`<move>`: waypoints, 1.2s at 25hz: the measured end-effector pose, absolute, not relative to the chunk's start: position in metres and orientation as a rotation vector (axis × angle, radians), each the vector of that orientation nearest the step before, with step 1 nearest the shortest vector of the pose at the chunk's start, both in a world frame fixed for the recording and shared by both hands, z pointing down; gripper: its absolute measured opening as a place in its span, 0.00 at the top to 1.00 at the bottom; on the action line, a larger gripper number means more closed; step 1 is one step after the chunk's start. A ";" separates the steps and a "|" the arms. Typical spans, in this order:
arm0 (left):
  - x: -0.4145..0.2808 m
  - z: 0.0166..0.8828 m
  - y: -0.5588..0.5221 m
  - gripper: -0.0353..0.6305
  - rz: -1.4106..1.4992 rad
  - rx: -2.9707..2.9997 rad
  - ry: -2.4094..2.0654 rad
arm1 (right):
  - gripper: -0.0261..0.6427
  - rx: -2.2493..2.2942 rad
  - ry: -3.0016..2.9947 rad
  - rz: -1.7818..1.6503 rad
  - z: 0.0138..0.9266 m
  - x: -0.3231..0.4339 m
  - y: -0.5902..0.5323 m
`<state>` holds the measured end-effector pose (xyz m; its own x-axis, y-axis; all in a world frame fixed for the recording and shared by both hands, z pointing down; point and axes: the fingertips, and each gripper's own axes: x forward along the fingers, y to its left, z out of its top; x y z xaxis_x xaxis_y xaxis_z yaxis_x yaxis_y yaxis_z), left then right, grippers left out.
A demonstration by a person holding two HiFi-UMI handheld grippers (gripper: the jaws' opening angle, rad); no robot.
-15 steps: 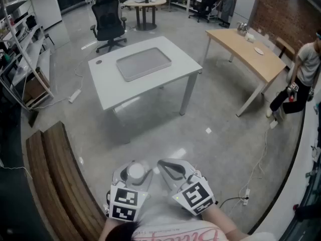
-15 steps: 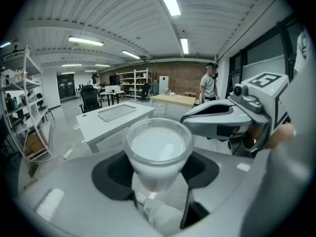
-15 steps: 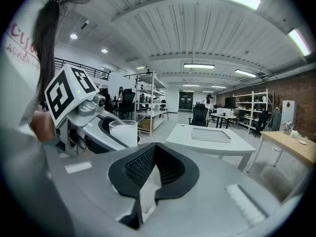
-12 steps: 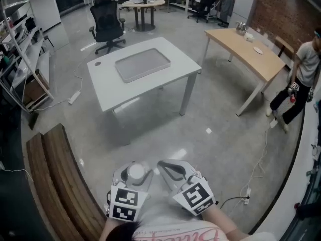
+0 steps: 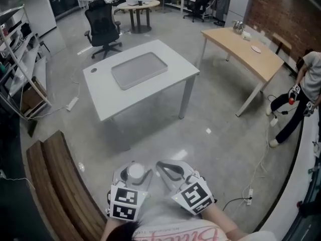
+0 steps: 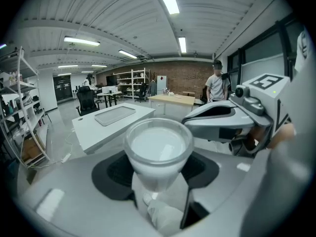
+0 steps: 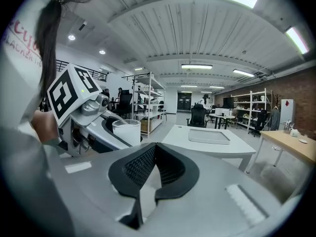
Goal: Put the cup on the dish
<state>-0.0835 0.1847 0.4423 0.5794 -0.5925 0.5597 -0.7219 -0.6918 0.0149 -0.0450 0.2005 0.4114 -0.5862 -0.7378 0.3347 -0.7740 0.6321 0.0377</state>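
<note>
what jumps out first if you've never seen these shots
A translucent white cup clamped in the left gripper at the bottom of the head view. Ahead stands a white table bearing a shallow grey tray; beside the cup the right gripper is shut and empty.

pink lettering on the person's shirt (image 5: 176, 234) is cut off and cannot be read.
</note>
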 end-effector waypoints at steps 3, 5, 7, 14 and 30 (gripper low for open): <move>-0.082 0.444 0.166 0.56 0.770 2.565 -1.101 | 0.96 1.206 -2.530 0.160 0.413 -0.044 0.184; -0.081 0.444 0.152 0.56 0.774 2.566 -1.108 | 0.96 1.208 -2.527 0.162 0.412 -0.043 0.170; -0.081 0.444 0.138 0.56 0.779 2.570 -1.115 | 0.96 1.209 -2.530 0.163 0.412 -0.042 0.157; -0.076 0.440 0.079 0.56 0.768 2.579 -1.119 | 0.96 1.228 -2.518 0.189 0.411 -0.036 0.101; -0.065 0.436 -0.047 0.56 0.749 2.642 -1.062 | 0.96 1.358 -2.485 0.210 0.404 -0.023 -0.019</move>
